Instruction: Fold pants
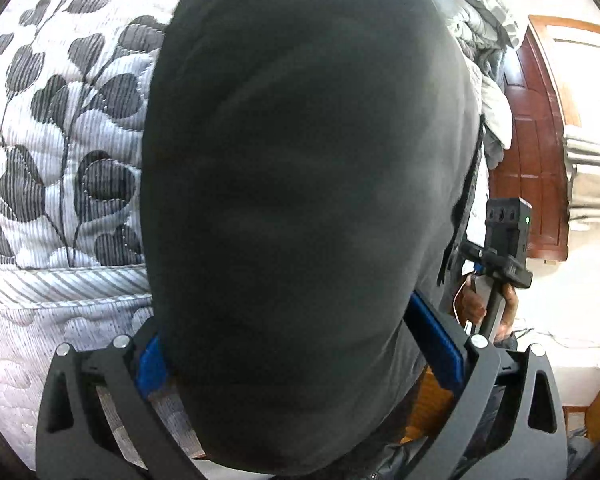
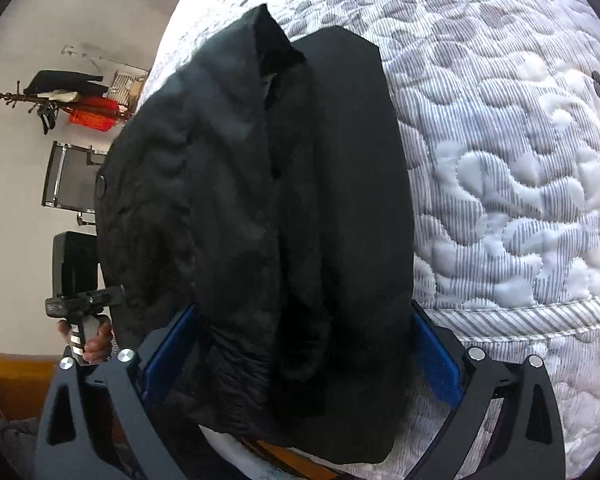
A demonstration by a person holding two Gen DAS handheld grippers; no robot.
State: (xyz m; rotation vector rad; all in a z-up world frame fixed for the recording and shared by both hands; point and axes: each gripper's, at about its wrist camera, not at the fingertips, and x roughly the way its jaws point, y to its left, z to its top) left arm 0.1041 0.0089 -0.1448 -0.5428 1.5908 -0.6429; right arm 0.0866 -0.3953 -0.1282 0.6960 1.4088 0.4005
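The black pants (image 1: 300, 200) fill the middle of the left wrist view and hang over the quilted mattress (image 1: 60, 160). My left gripper (image 1: 296, 360) has its blue pads (image 1: 440, 348) on either side of the cloth and is shut on it. In the right wrist view the pants (image 2: 260, 200) show bunched folds and a button at the left edge. My right gripper (image 2: 300, 344) also holds the cloth between its blue pads (image 2: 436, 356). Each gripper shows in the other's view, held by a hand: the right one (image 1: 500, 248), the left one (image 2: 80, 292).
The mattress (image 2: 500, 160) has a grey leaf and stripe pattern, with its edge near both grippers. A pile of grey bedding (image 1: 484, 40) lies at the far right. A brown wooden door (image 1: 536, 140) stands beyond. A chair (image 2: 68, 176) and a coat rack (image 2: 60, 96) stand by the wall.
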